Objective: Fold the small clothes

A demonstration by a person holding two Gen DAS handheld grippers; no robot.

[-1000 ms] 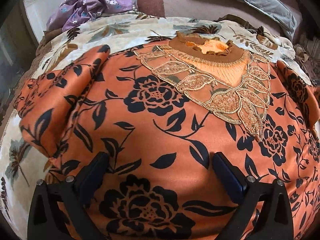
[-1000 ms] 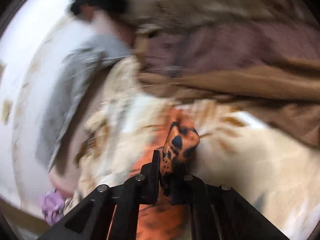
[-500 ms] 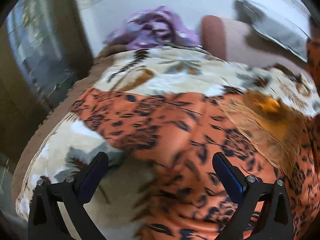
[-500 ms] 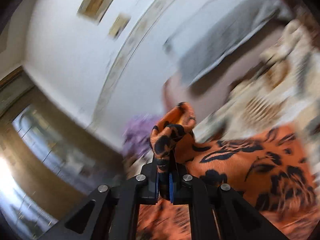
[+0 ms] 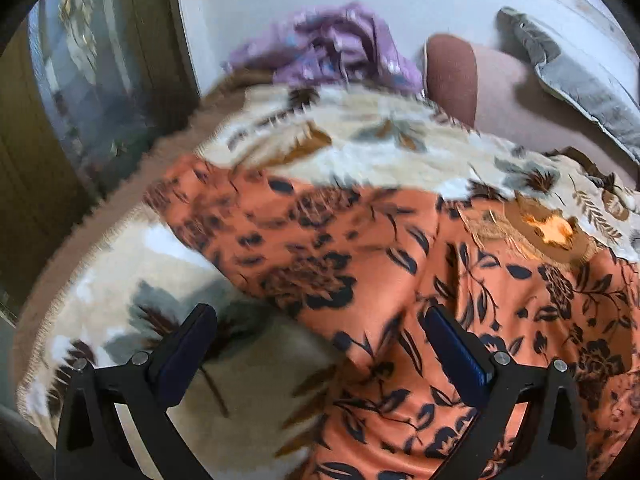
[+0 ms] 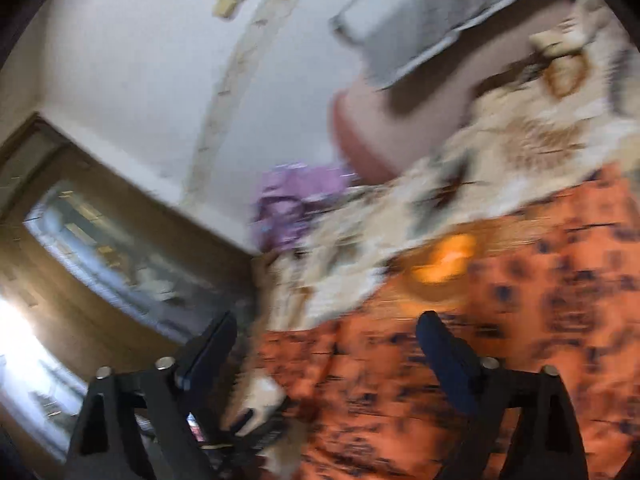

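Note:
An orange top with black flowers lies spread on a cream floral blanket, its brown embroidered collar at the right. One sleeve stretches out to the left. My left gripper hangs open over the garment's left edge, nothing between its fingers. In the blurred right wrist view the same top fills the lower right, collar in the middle. My right gripper is opening its jaws wide above the cloth, with no fabric pinched between them.
A crumpled purple garment lies at the blanket's far edge by the white wall. A brown cushion and a grey pillow sit at the back right. A dark wooden cabinet with glass stands left of the bed.
My right gripper was shut on the orange sleeve end; now its jaws stand apart and the sleeve has dropped out. Both views swung left toward the cabinet and wall.

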